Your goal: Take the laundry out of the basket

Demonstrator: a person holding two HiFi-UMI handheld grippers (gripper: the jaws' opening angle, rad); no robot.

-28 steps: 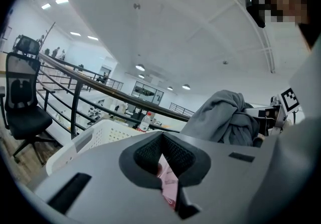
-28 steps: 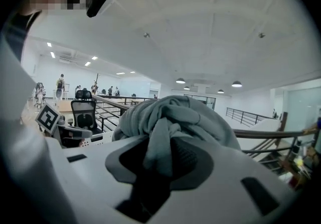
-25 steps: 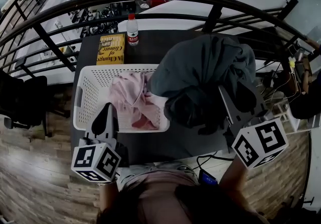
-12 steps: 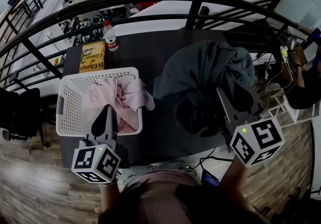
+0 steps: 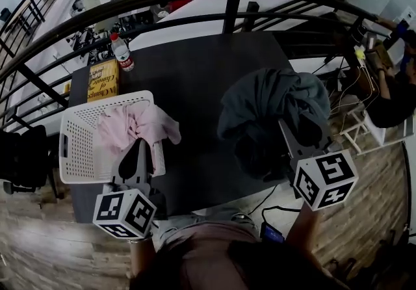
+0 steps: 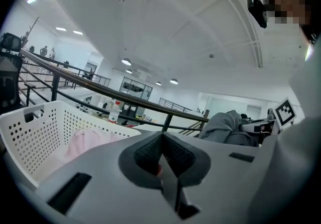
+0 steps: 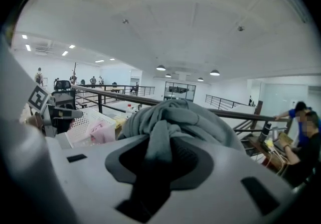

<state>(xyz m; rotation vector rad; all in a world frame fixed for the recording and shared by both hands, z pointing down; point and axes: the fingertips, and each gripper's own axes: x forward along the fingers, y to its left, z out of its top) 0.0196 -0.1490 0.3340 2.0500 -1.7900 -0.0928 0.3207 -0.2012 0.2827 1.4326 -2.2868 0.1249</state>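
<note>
So the right gripper point(image 5: 292, 139) has its jaws clenched on a big bundled grey fabric garment point(image 5: 279, 97). In the right gripper view you can see a strip of it running straight down between the pads. That bundle is out over the right side of the dark bench point(image 5: 195, 87), well apart from the white perforated plastic laundry basket point(image 5: 71, 152) at the left. I can't tell if its bottom touches the bench.

A crumpled pink cloth garment point(image 5: 133, 126) sits in the basket, one end flopped over the right rim.

The left gripper point(image 5: 138, 149) hovers above that rim, jaws pressed together. There's a tiny pink speck between the pads, no idea what it is.
</note>
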